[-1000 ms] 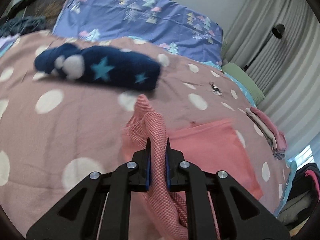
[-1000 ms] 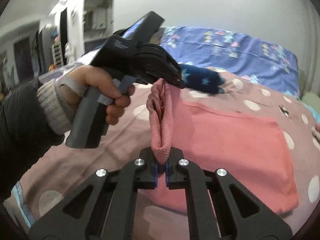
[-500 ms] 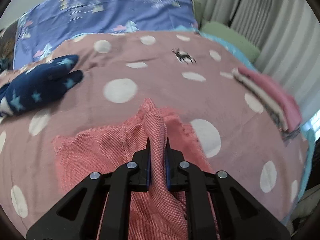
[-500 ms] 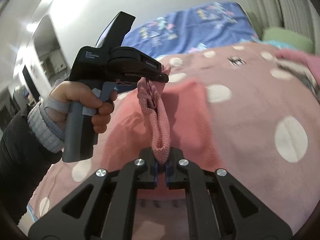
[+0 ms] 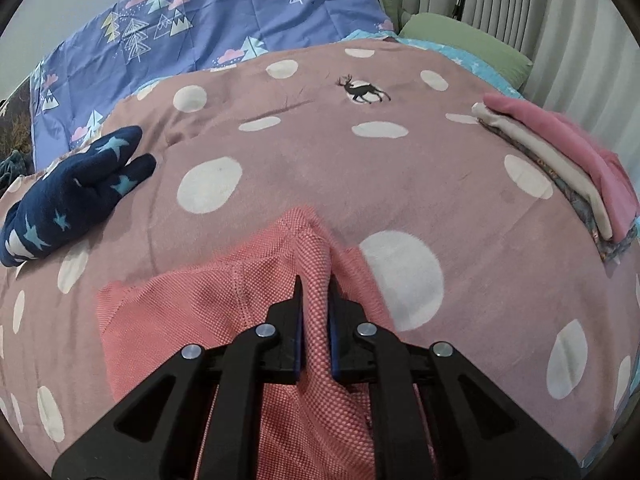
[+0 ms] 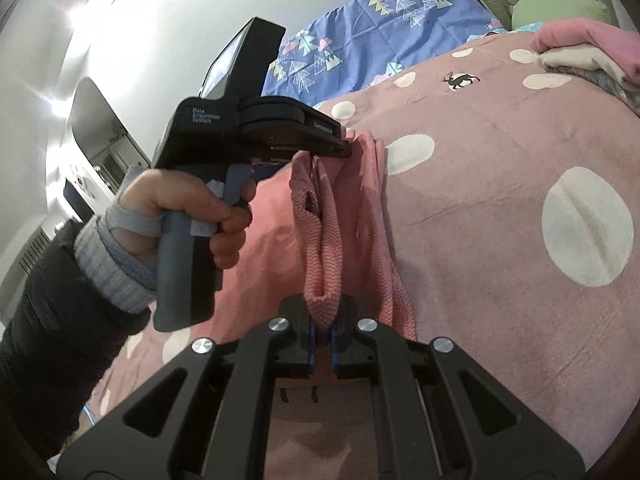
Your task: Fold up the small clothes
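A salmon-pink knit garment (image 5: pixel 192 316) lies on the pink dotted blanket (image 5: pixel 320 168). My left gripper (image 5: pixel 315 292) is shut on a bunched edge of the garment. My right gripper (image 6: pixel 322 332) is shut on the other end of the same edge (image 6: pixel 324 248), which hangs taut between the two grippers. In the right wrist view the left gripper (image 6: pixel 340 146) shows from the side, held by a hand above the garment. The rest of the garment drapes down onto the blanket (image 6: pixel 500 216).
A dark blue star-patterned garment (image 5: pixel 76 196) lies at the left. A stack of folded clothes (image 5: pixel 560 160) sits at the blanket's right edge, also in the right wrist view (image 6: pixel 588 52). A blue tree-print cover (image 5: pixel 208 24) and green pillow (image 5: pixel 468 40) lie beyond.
Both grippers have carried the garment's edge to the right across the blanket, folding it over. The blue garment has slid left in view and the folded stack has come nearer.
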{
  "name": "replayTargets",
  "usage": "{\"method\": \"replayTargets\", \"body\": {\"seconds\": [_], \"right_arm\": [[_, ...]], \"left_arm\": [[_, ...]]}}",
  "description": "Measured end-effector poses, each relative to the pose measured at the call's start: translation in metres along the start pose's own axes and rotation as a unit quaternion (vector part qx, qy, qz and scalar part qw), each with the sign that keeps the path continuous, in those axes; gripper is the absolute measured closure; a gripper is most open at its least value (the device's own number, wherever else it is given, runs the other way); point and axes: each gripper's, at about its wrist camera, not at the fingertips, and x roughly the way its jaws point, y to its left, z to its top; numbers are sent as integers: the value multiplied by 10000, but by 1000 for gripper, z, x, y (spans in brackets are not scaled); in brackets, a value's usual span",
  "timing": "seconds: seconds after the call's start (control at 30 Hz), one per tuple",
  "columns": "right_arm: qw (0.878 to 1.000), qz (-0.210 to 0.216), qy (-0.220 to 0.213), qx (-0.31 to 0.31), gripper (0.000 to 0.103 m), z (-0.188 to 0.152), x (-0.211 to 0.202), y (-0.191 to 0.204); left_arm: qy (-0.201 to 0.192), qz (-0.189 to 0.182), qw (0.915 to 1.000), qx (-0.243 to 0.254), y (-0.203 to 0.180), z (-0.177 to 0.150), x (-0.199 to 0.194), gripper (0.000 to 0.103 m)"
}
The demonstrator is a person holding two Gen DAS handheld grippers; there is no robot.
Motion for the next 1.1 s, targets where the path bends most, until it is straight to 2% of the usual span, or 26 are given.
{"method": "replayTargets", "body": {"seconds": [0.13, 0.2, 0.3, 0.37, 0.5, 0.57, 0.7, 0.8, 0.87, 0.97, 1.1], "right_arm": [[10000, 26, 23, 80, 98, -1, -2, -4], [9997, -43, 205, 157, 98, -3, 4, -8], [9986, 54, 354, 386, 98, -2, 9, -17], [9979, 97, 408, 494, 98, 0, 11, -21], [9976, 123, 421, 533, 98, 0, 11, -23], [9975, 129, 426, 553, 98, 0, 11, -24], [9970, 125, 450, 616, 97, 1, 12, -25], [9971, 90, 454, 607, 97, 1, 14, -24], [9968, 111, 454, 654, 97, 1, 14, -26], [9949, 321, 393, 871, 97, 2, 12, -32], [9912, 543, 366, 1148, 97, 2, 12, -40]], "left_arm": [[122, 41, 9998, 144, -13, -2, 12, 92], [118, 83, 9997, 193, -15, -5, 15, 86], [0, 100, 9999, 86, -8, -8, 7, 66], [-116, 0, 9998, -164, 4, -15, -10, 48], [-560, 122, 9982, -190, 21, -56, -60, 39], [-732, 308, 9968, -76, 29, -89, -88, 33], [-728, 532, 9959, 21, 43, -154, -123, 30], [-593, 391, 9975, -56, 48, -190, -132, 30], [-461, 446, 9979, 82, 42, -209, -128, 30], [-327, 524, 9979, 186, 35, -223, -117, 30], [-347, 259, 9988, 209, 25, -227, -114, 30]]}}
